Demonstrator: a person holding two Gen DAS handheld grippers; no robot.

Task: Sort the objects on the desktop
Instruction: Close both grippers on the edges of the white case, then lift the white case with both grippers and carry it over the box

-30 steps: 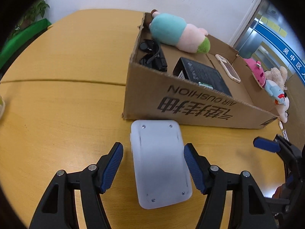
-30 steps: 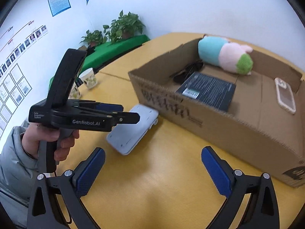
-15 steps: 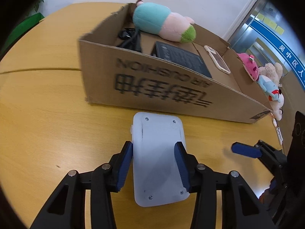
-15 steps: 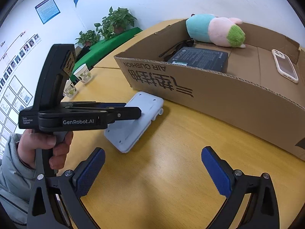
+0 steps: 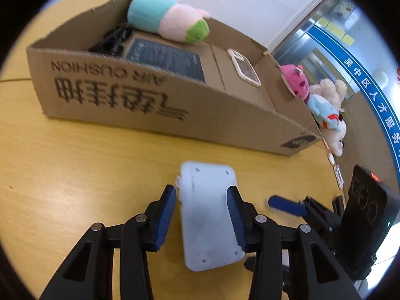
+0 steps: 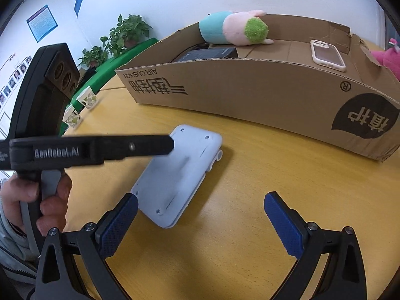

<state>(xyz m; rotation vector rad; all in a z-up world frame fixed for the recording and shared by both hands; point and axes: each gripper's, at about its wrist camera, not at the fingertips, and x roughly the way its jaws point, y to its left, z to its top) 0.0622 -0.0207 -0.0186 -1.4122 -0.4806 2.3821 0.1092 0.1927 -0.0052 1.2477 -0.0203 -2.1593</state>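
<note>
A flat white plastic device [image 5: 207,215] lies lengthwise between the blue pads of my left gripper [image 5: 202,195], which is shut on its long sides. It sits low over the yellow table, a short way in front of the cardboard box [image 5: 120,95]. From the right wrist the same device [image 6: 180,175] shows under the left gripper's black finger [image 6: 140,146], held by a person's hand [image 6: 50,200]. My right gripper [image 6: 200,225] hovers open and empty just right of the device's near end; its blue fingertip [image 5: 285,205] shows in the left wrist view.
The box [image 6: 250,95] holds a teal-pink-green plush [image 5: 167,20], a black flat carton [image 5: 165,57], black cables [image 5: 112,40] and a phone in a pale case [image 6: 327,55]. More plush toys [image 5: 322,107] lie beyond its right end. Two paper cups [image 6: 80,107] stand at the table's left edge.
The left jaws have shut on the white device and drawn it back from the box wall. The right gripper has come lower and closer to the device.
</note>
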